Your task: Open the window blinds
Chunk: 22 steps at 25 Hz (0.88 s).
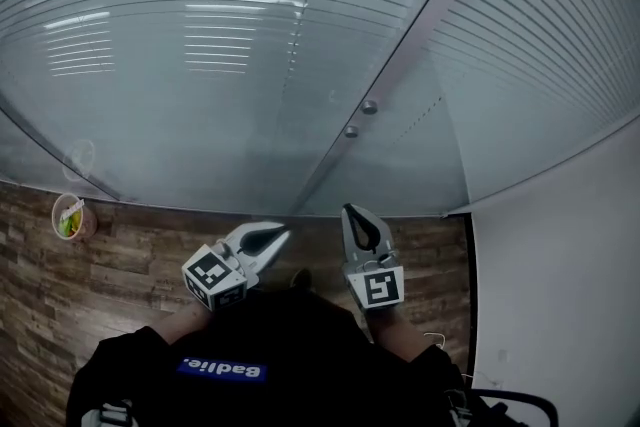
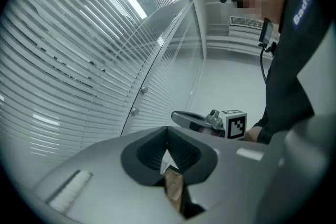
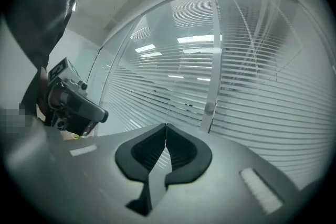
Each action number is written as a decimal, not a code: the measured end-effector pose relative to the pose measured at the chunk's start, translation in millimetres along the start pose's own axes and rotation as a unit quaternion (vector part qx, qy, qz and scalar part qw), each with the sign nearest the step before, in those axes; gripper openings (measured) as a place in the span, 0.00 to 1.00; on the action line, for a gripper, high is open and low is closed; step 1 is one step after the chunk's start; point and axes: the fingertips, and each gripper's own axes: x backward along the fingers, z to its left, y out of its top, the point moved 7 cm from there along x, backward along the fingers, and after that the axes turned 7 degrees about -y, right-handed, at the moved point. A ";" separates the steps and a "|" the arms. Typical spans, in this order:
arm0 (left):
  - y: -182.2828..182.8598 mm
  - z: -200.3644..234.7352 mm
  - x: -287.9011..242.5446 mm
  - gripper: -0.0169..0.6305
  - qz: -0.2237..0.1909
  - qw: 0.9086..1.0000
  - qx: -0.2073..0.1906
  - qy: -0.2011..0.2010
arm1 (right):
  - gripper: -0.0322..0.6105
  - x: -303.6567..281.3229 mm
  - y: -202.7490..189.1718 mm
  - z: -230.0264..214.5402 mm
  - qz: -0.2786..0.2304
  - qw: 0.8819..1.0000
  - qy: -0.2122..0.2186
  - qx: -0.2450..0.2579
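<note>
The window blinds (image 1: 200,45) are grey horizontal slats behind glass panels, filling the upper part of the head view. Between two panels runs a metal post (image 1: 420,35) that carries two round knobs (image 1: 370,106). My left gripper (image 1: 282,235) and right gripper (image 1: 351,211) are side by side just short of the glass, below the knobs, and touch nothing. Both are shut with nothing between their fingers. From the left gripper view, the shut left gripper (image 2: 168,128) faces the slats (image 2: 63,60), with the right gripper (image 2: 177,115) beside it. The right gripper (image 3: 166,126) faces the post (image 3: 212,60).
A small cup (image 1: 72,218) with something in it stands on the wood floor (image 1: 120,275) at the left, against the glass. A white wall (image 1: 560,295) closes the right side. A person's dark sleeves and torso fill the bottom of the head view.
</note>
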 end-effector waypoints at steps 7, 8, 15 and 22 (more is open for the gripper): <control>1.4 17.2 6.8 0.03 0.014 0.999 -0.011 0.028 | 0.06 -44.8 7.7 -34.9 -0.028 0.999 -0.031 0.023; 0.6 18.6 8.0 0.03 0.015 0.999 -0.013 0.033 | 0.06 -49.9 8.0 -38.0 -0.032 0.999 -0.032 0.029; -2.5 35.5 1.5 0.03 0.021 0.998 -0.015 0.060 | 0.13 -94.5 10.0 -58.6 -0.035 0.996 -0.027 0.081; -5.1 35.5 -5.8 0.03 0.023 0.996 -0.019 0.080 | 0.18 -125.0 22.2 -67.4 -0.018 0.978 -0.036 0.204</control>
